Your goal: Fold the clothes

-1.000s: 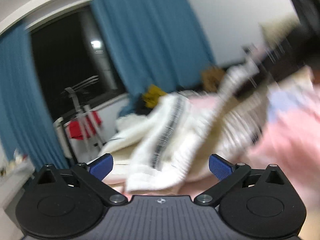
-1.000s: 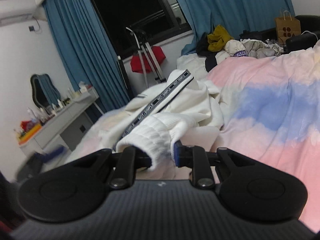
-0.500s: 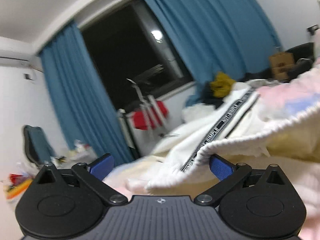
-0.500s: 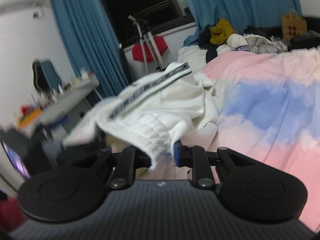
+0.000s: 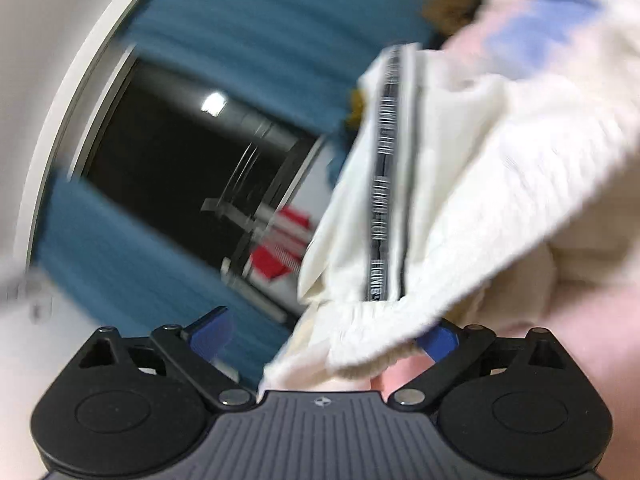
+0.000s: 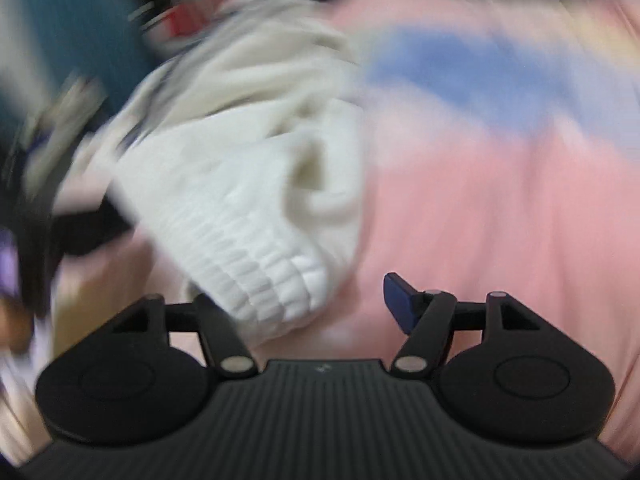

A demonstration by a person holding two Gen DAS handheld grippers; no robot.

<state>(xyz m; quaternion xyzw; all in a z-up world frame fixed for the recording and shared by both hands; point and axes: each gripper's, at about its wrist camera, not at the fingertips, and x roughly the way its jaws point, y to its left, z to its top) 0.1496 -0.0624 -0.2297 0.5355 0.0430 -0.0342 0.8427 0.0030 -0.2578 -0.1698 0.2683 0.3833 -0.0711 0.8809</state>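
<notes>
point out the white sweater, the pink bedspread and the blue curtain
white sweater (image 6: pixel 256 224), right wrist view, ribbed cuff
pink bedspread (image 6: pixel 500 216), right wrist view, bare pink area
blue curtain (image 5: pixel 132 256), left wrist view, lower folds

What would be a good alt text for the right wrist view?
The right gripper, jaws just opened, hangs over a white ribbed garment lying loose between its fingers on a pink and blue bedspread. The picture is blurred.
</notes>
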